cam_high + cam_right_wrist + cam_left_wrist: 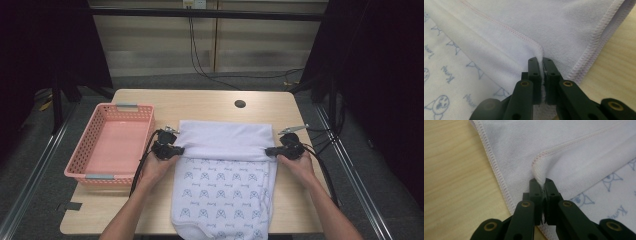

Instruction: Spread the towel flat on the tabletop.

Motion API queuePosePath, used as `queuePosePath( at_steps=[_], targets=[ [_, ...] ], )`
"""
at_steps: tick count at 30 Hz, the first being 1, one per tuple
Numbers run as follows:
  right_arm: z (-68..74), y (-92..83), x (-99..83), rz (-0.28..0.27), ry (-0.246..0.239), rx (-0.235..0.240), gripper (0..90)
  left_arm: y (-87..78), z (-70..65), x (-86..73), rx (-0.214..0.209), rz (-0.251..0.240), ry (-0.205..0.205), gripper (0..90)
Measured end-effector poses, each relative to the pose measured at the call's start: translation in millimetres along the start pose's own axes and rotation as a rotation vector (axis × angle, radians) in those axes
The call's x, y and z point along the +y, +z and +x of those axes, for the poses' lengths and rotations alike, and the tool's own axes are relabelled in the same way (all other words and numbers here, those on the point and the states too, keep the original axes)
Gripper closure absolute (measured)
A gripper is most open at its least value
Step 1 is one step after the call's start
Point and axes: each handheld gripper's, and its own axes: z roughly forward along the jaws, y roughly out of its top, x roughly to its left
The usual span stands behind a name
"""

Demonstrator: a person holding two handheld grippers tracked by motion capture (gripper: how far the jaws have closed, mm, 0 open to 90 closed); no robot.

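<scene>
A white towel [225,175] with small blue printed figures lies on the wooden table [200,102], its far part folded back so the plain lilac side [225,137] faces up. My left gripper [176,150] is shut on the folded edge at the towel's left side. Along its jaws, the left gripper [541,182] pinches a stitched corner of the towel [574,155]. My right gripper [270,150] is shut on the same fold at the right side. From its own camera, the right gripper [541,61] clamps the hemmed edge of the towel [536,22].
A pink plastic basket [80,152] stands empty at the table's left side. A round cable hole [240,104] sits near the far edge. Black cables [142,165] trail from both grippers. Dark curtains flank the table.
</scene>
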Motion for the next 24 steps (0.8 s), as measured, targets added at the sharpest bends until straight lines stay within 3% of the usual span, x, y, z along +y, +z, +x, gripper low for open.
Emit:
queuePosePath(
  at_steps=[3,8,13,18,19,24],
  targets=[
    [-3.9,3.4,6.0,0.005,0.008,-0.017,86.4,4.4,-1.2,5.6,0.026,-0.003,0.015,87.2],
    [-12.8,7.8,12.5,0.000,0.029,-0.017,86.4,7.1,4.3,7.4,0.017,-0.018,-0.006,87.2],
    [-13.6,13.0,20.5,0.007,0.015,-0.045,86.4,9.3,7.4,12.0,0.029,-0.010,-0.009,87.1],
    [-16.9,16.3,22.5,-0.013,0.040,-0.051,86.3,12.6,10.3,16.5,0.044,-0.014,-0.009,87.1],
    [-17.1,17.0,23.5,-0.013,0.044,-0.054,86.4,13.8,10.0,16.8,0.048,-0.026,-0.029,87.1],
    [-17.1,22.4,29.1,-0.020,0.048,-0.074,86.3,14.3,11.8,18.3,0.053,-0.019,-0.018,87.1]
  ],
)
